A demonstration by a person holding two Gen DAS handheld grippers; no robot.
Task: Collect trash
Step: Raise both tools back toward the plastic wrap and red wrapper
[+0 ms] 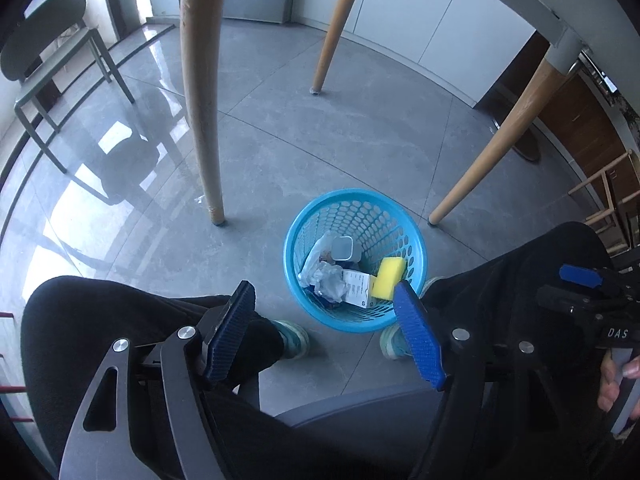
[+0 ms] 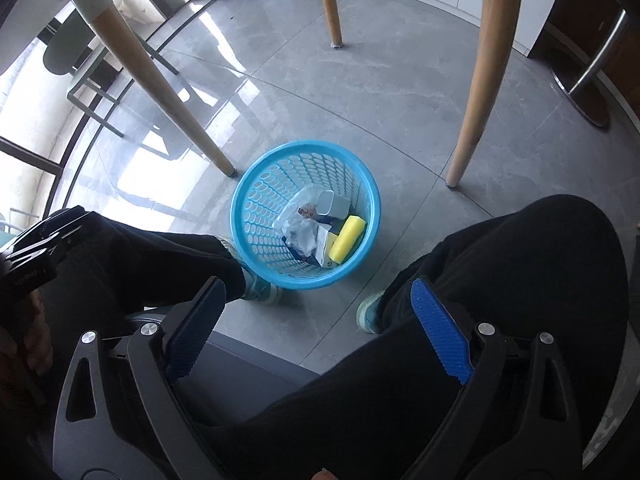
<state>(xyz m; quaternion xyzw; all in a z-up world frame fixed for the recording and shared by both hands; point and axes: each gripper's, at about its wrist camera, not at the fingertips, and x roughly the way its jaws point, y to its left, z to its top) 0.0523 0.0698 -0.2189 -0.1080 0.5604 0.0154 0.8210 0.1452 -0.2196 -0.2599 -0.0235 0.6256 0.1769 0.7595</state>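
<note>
A blue perforated trash basket [image 1: 304, 224] stands on the grey floor between the person's feet; it also shows in the right wrist view [image 2: 256, 184]. Inside lie a yellow sponge [image 1: 389, 273] [image 2: 347, 239], crumpled plastic and paper [image 1: 326, 280] [image 2: 298, 232], a white carton [image 1: 358, 289] and a grey cup [image 1: 343, 249] [image 2: 329, 204]. My left gripper [image 1: 325, 292] is open and empty above the knees, near the basket's front rim. My right gripper [image 2: 318, 287] is open and empty, held above the lap. The right gripper also shows at the right edge of the left wrist view [image 1: 584, 284].
Wooden table legs [image 1: 202, 120] [image 1: 492, 148] [image 2: 482, 80] [image 2: 160, 92] stand around the basket. A green chair [image 1: 48, 40] is at far left. The person's black-trousered legs [image 1: 120, 320] [image 2: 520, 260] and shoes [image 1: 294, 338] [image 2: 368, 312] flank the basket. A grey seat edge [image 1: 340, 412] is below.
</note>
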